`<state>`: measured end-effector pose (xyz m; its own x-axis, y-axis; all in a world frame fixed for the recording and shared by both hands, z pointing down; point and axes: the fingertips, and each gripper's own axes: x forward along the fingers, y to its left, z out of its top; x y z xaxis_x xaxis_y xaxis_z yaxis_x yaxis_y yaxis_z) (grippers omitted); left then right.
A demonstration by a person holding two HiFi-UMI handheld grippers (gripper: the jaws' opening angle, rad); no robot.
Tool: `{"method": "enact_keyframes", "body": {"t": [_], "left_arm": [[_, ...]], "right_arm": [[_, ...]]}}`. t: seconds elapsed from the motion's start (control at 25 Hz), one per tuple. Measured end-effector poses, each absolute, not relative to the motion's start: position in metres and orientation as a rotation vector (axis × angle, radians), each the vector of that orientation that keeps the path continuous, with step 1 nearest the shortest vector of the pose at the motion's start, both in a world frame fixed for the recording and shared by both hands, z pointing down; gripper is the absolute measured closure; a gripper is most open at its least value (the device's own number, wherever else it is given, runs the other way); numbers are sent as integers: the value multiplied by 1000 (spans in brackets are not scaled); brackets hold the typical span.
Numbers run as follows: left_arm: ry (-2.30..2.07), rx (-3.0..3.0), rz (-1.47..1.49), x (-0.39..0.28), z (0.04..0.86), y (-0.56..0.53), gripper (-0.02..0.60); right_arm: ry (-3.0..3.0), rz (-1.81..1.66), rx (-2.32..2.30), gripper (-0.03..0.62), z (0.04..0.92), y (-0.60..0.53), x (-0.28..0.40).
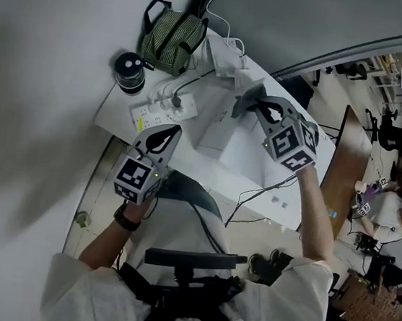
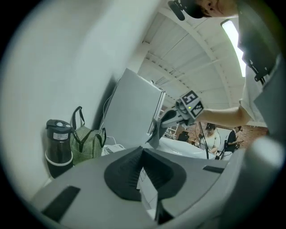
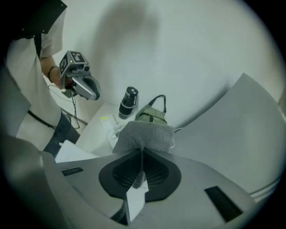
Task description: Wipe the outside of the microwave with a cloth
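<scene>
- Cloth (image 3: 145, 136): grey, nubbly, pinched by one edge in the right hand-held gripper (image 3: 141, 163). The jaws are clenched on it and the rest fans out past the tips.
- Microwave (image 2: 132, 112): a big pale box standing at the back of the worktop (image 1: 244, 161). In the left gripper view the cloth hangs right at its front edge. I cannot tell whether it touches or sits just off.
- Progress, as I judge it: the cloth is picked up and brought to the microwave, so wiping is at or near its start. No face reads as wiped, and I take all the outer panels as left to do.
- Right arm: reached well forward over the worktop, forearm stretched out and the gripper tipped toward the microwave.
- Left hand-held gripper (image 1: 166, 137): jaws pressed together with nothing between them. It is held back near the body over the near edge of the worktop, idle and well apart from the cloth.
- Also on the worktop, to the left: a striped bag (image 1: 171, 40), a dark flask (image 1: 130, 71) and a power strip (image 1: 163, 111).
</scene>
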<state>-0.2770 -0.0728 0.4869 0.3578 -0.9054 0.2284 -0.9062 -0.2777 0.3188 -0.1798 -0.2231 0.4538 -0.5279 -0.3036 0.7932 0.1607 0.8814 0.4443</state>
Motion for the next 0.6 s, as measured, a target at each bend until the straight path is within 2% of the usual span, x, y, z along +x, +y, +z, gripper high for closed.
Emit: {"method": "enact_keyframes", "body": {"t": [0.16, 0.36, 0.48, 0.6], "left_arm": [[-1558, 2258, -18, -292, 484, -79, 557], [-1556, 2195, -46, -308, 498, -82, 557], [-1566, 2166, -52, -312, 504, -85, 557], [-1604, 2123, -66, -319, 504, -82, 557]], "right_arm": [[-1807, -610, -56, 565, 489, -273, -196], [-1573, -535, -244, 565, 540, -282, -196], [-1476, -533, -390, 565, 560, -252, -193], [-1403, -535, -674, 565, 568, -171, -190]]}}
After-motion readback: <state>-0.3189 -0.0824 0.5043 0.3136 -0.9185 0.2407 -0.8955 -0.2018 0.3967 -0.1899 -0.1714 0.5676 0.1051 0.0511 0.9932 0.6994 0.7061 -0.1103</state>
